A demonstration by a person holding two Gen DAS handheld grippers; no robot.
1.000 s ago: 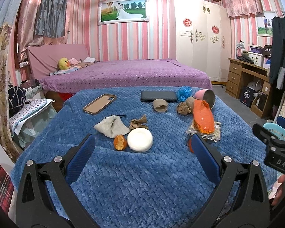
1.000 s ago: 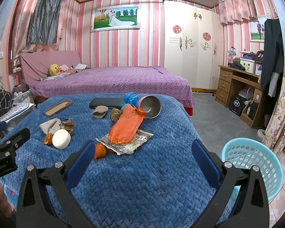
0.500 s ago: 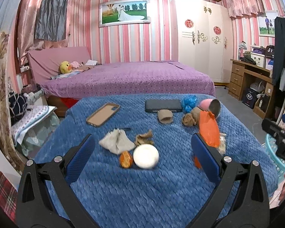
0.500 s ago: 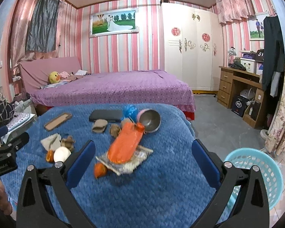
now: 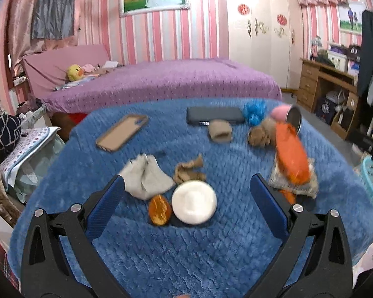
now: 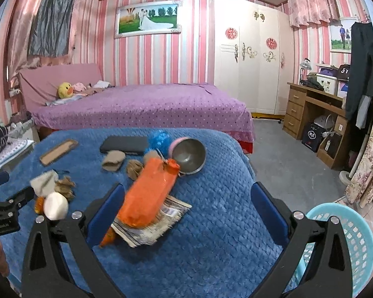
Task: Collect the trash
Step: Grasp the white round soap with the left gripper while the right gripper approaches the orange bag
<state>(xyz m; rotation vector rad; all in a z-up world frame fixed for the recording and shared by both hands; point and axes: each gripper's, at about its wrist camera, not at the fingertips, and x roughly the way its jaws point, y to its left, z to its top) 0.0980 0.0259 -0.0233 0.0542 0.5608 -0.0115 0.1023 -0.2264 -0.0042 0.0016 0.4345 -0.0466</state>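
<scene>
Trash lies scattered on a blue blanket (image 5: 186,248): a white round lump (image 5: 194,203), an orange peel (image 5: 159,209), a grey crumpled tissue (image 5: 146,180), brown paper scraps (image 5: 189,171), an orange plastic bag (image 5: 291,156) on a printed wrapper (image 6: 151,226). My left gripper (image 5: 186,198) is open above the blanket, its jaws wide on either side of the white lump and peel, holding nothing. My right gripper (image 6: 186,201) is open too, with the orange bag (image 6: 149,196) just inside its left finger. A light blue basket (image 6: 345,238) stands on the floor at the right.
Farther back on the blanket lie a phone case (image 5: 123,135), a dark flat case (image 5: 215,115), a blue plastic wad (image 5: 255,111) and a tipped pink metal bowl (image 6: 187,155). A purple bed (image 6: 141,106) sits behind, a desk (image 6: 315,109) at the right.
Both grippers have tilted down and moved in toward the blanket, so the trash looms larger between their fingers. Both stay open and nothing has been picked up.
</scene>
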